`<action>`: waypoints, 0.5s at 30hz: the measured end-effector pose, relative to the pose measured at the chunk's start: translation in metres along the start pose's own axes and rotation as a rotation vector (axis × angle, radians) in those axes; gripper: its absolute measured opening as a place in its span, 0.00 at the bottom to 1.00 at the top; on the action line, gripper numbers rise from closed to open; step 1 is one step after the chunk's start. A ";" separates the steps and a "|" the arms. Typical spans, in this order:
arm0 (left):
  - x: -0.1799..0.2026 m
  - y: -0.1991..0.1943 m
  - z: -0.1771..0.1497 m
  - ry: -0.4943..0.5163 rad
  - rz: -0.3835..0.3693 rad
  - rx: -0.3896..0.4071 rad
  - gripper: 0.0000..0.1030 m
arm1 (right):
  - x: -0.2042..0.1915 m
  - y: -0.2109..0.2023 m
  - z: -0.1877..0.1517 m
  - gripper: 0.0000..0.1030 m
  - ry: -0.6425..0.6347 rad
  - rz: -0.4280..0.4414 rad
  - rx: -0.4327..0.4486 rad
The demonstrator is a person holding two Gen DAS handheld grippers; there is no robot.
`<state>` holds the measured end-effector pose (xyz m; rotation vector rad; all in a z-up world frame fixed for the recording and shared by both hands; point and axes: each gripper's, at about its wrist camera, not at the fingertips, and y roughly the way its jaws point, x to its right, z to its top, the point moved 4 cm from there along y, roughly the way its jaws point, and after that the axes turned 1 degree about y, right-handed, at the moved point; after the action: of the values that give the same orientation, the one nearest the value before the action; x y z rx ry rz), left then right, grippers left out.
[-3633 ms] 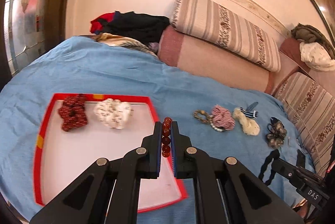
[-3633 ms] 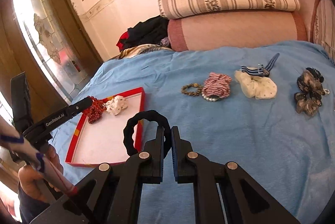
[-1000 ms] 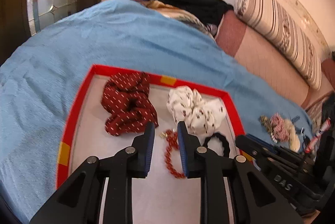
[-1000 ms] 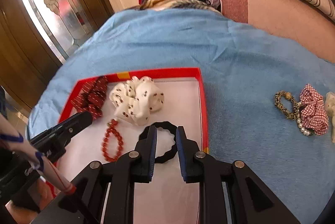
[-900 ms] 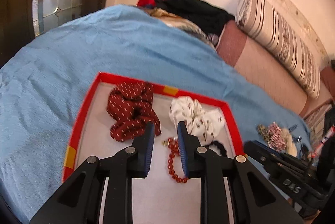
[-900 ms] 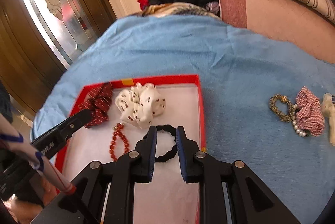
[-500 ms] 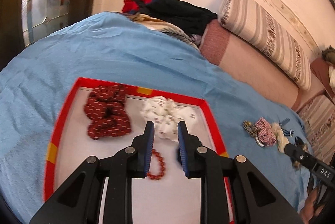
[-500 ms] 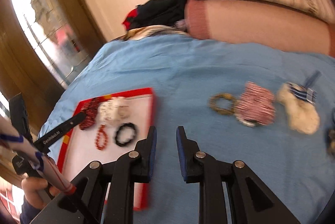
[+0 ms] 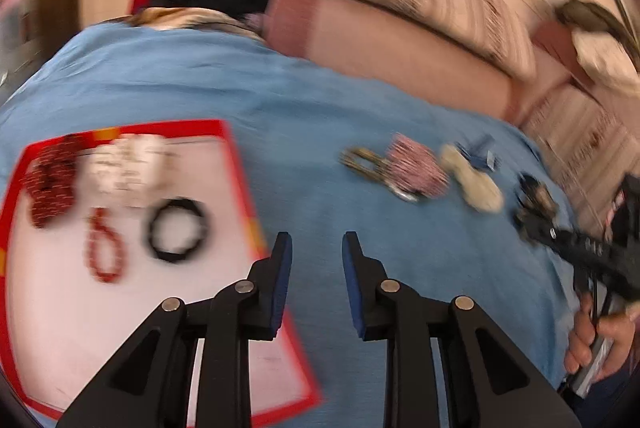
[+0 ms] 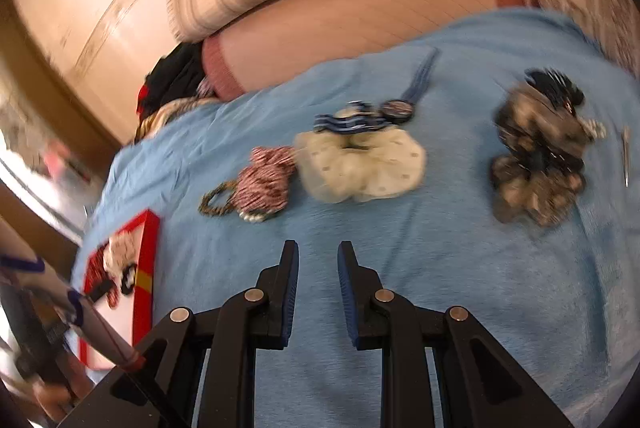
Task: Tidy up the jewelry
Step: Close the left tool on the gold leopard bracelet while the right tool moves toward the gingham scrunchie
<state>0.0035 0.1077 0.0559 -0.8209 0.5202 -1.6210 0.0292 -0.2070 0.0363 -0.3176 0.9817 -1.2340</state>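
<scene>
Both claws look to be between picks, heading for the loose pieces. The left gripper [image 9: 314, 270] is opening with nothing between its jaws; the right gripper [image 10: 318, 278] is slightly parted, empty, angled down over the blue blanket [image 10: 460, 268]. Next, spread wider over the cream scrunchie [image 10: 360, 164], frame centre. The red tray [image 9: 240, 164], at left, holds the red bead bracelet [image 9: 105, 248] and black hair tie [image 9: 176, 230].

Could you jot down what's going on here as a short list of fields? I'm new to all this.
surface: blue blanket
tray: red-rimmed tray, on the blanket's left
in tray: dark red scrunchie, white scrunchie, red bead bracelet, black hair tie
still on blanket: checked scrunchie, cream scrunchie, dark patterned scrunchie
left tool: empty, jaws opening
right tool: empty, jaws apart
</scene>
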 end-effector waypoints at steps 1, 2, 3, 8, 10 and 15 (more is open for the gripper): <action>0.011 0.004 -0.002 0.018 -0.003 -0.008 0.24 | 0.005 -0.002 0.003 0.21 0.018 0.012 0.004; 0.023 0.009 -0.002 0.035 -0.009 -0.019 0.24 | 0.008 -0.005 0.005 0.21 0.026 0.023 0.011; 0.031 0.013 -0.002 0.043 -0.011 -0.027 0.24 | 0.010 -0.008 0.008 0.21 0.030 0.031 0.019; 0.053 0.041 0.011 -0.006 -0.046 -0.101 0.24 | 0.018 -0.020 0.017 0.21 0.060 0.078 0.048; 0.054 0.050 0.023 -0.035 -0.052 -0.114 0.25 | 0.024 -0.024 0.019 0.21 0.077 0.090 0.055; 0.047 0.086 0.060 -0.074 0.003 -0.146 0.25 | 0.034 -0.027 0.022 0.21 0.111 0.117 0.060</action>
<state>0.1022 0.0492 0.0435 -0.9842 0.5923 -1.5575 0.0288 -0.2527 0.0524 -0.1437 1.0419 -1.1813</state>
